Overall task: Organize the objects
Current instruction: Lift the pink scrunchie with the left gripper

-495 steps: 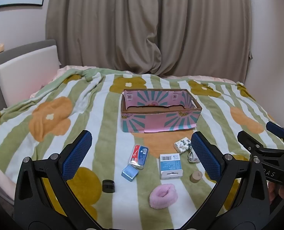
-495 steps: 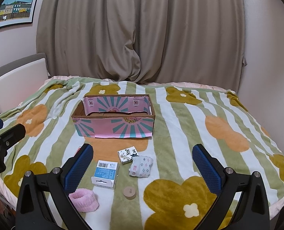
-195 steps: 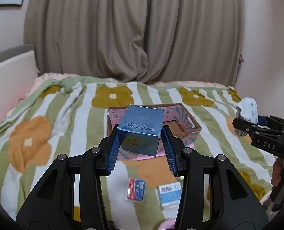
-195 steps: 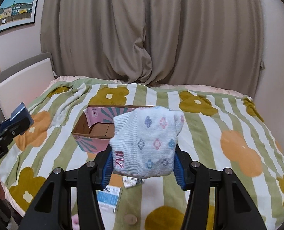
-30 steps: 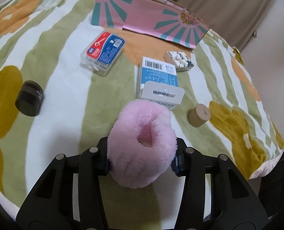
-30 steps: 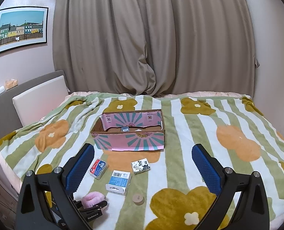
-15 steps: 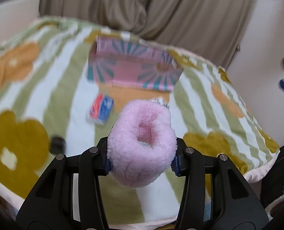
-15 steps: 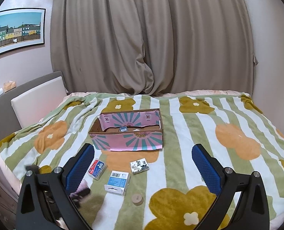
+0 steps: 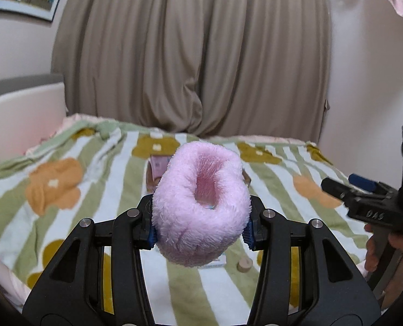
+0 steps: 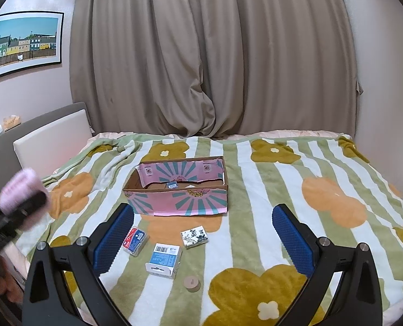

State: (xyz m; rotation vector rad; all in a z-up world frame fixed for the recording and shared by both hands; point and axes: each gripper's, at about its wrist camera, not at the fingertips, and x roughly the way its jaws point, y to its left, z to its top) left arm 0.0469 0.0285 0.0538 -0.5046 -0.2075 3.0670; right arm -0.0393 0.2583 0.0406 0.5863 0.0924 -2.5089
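Observation:
My left gripper (image 9: pixel 200 231) is shut on a fluffy pink scrunchie (image 9: pixel 200 203) and holds it in the air above the bed; it also shows blurred at the left of the right wrist view (image 10: pixel 20 190). The scrunchie hides most of the pink cardboard box (image 9: pixel 158 167). My right gripper (image 10: pixel 202 240) is open and empty, above the near half of the bed. The pink box (image 10: pixel 178 199) with teal rays sits mid-bed with small items inside. In front of it lie a red-blue pack (image 10: pixel 134 240), a blue-white box (image 10: pixel 164 259), a patterned packet (image 10: pixel 194 236) and a round wooden cap (image 10: pixel 191 282).
The bed has a green-striped blanket with flower shapes (image 10: pixel 323 203). A padded headboard (image 10: pixel 49 141) stands at the left and beige curtains (image 10: pixel 215 68) hang behind. A wall rises at the right of the bed.
My left gripper has lifted the pink scrunchie up off the blanket and tilted up to face the curtains. The right gripper has stayed open and nearly still.

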